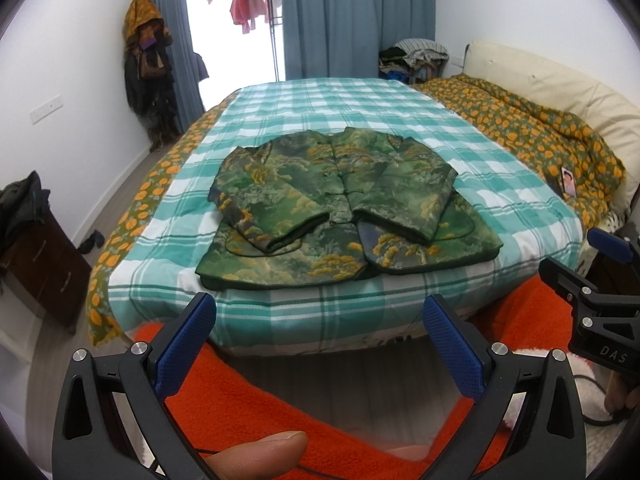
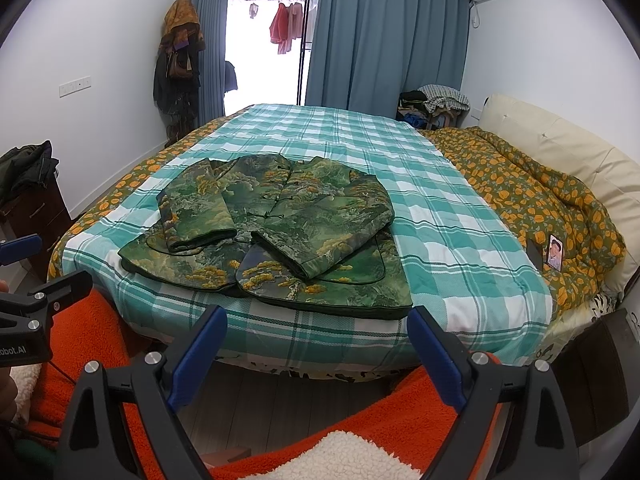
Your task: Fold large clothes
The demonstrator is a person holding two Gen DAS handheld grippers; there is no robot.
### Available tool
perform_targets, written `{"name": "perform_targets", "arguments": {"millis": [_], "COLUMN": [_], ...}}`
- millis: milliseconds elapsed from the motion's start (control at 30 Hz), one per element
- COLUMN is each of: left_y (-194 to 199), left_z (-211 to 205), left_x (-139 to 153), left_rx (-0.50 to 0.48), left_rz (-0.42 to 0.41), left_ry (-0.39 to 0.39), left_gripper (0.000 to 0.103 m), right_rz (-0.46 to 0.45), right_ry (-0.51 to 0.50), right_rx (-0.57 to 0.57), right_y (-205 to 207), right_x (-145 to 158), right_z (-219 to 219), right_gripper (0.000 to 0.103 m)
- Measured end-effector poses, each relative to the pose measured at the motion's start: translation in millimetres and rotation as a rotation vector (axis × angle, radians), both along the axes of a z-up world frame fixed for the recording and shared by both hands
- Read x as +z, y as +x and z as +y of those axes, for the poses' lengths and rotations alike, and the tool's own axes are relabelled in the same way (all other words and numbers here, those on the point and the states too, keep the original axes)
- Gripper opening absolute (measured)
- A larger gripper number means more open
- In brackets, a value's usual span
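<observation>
A green and yellow patterned jacket (image 1: 340, 208) (image 2: 280, 232) lies flat on the teal checked bed sheet (image 1: 360, 112) (image 2: 460, 248), near the bed's front edge, both sleeves folded in across its front. My left gripper (image 1: 320, 316) hangs open in front of the bed's edge, short of the jacket's hem, holding nothing. My right gripper (image 2: 316, 320) is also open and empty, level with the hem's right half. The right gripper's body (image 1: 600, 288) shows at the right of the left wrist view, and the left gripper's body (image 2: 32, 312) at the left of the right wrist view.
An orange-flowered quilt (image 2: 540, 200) is bunched along the bed's right side with a phone (image 2: 554, 252) on it. A dark cabinet (image 1: 36, 256) stands to the left. Orange fleece (image 1: 280, 400) fills the foreground. Coats hang on a rack (image 2: 178, 60) by the curtains.
</observation>
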State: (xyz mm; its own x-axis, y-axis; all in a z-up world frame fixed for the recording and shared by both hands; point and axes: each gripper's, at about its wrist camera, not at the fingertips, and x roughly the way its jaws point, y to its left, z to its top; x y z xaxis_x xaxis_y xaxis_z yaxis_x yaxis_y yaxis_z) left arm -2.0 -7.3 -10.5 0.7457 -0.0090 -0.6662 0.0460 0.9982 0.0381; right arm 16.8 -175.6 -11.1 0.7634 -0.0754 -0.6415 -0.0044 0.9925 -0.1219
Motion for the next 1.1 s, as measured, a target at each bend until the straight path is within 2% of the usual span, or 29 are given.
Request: {"name": "perform_targets", "arguments": {"millis": [1100], "left_y": [0.2], "left_z": [-0.3], "left_x": [-0.7], "left_rx": [0.0], "left_rz": [0.002], "left_ry": [0.003], "left_gripper": [0.103], "right_rz": [0.006], "right_ry": [0.002], "right_rx": [0.0], "right_y": [0.4], "right_x": [-3.8], "right_z": [3.0], "right_gripper": [0.093]}}
